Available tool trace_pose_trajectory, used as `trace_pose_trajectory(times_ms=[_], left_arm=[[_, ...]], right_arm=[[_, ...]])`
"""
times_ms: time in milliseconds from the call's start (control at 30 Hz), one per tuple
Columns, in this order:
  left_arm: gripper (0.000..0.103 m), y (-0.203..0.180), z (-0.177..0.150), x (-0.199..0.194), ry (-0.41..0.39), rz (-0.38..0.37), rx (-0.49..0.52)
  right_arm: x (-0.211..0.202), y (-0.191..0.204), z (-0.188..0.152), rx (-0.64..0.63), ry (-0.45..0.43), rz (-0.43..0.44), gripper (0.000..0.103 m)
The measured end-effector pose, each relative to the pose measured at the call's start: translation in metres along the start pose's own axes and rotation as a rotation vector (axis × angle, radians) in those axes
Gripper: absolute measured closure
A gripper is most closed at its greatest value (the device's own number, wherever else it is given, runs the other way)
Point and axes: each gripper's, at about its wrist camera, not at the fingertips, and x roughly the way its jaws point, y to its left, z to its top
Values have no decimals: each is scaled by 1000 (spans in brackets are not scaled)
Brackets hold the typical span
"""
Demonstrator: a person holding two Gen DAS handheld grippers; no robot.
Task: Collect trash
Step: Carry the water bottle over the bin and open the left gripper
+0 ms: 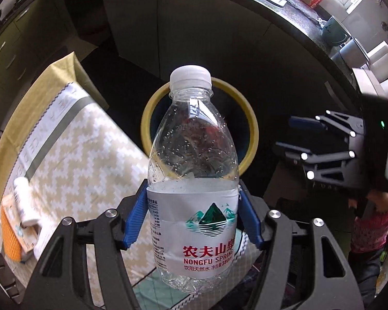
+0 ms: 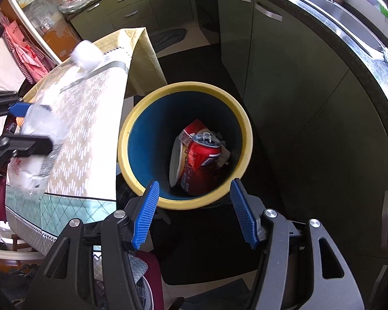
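**Bottle in the left tongs, headed for the bin**

The left tongs (image 1: pixel 192 217) pinch an empty water bottle (image 1: pixel 194 180) at its label, both blue pads pressed to its sides, cap end pointing away from the camera. The right tongs (image 2: pixel 195 211) stand spread with nothing between them, hanging just above the near rim of the bin (image 2: pixel 132 129).

The step in hand looks like the carry: the bottle is aloft over the table (image 1: pixel 77 142) edge, not yet over the bin's mouth. Next it should travel past the table's corner, centre over the opening and be let go.

The bin sits on the floor just beside the table, with cabinet doors (image 2: pixel 284 72) beyond. Its mouth is wide; a red can (image 2: pixel 201 160) and some packaging lie at the bottom, leaving plenty of room. The right tongs near the rim may crowd the approach.
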Motion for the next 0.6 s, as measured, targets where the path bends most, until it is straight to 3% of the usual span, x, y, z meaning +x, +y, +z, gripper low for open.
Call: trace_pose_trajectory(times_ms=[167,333,433,600], left_arm=[[41,-18,48,53,8,19,22],[40,-18,69,96,26,54,8],[39,-16,70,99,27,46,-1],[36,-14,55,71,-14,33,21]], right_arm=[[5,-24,-8,39,28,-9,46],[8,-33,-9,50,43,-13,46],[6,-31,-6,43,44,-16,46],[1,-24,-3,29,42,-27,45]])
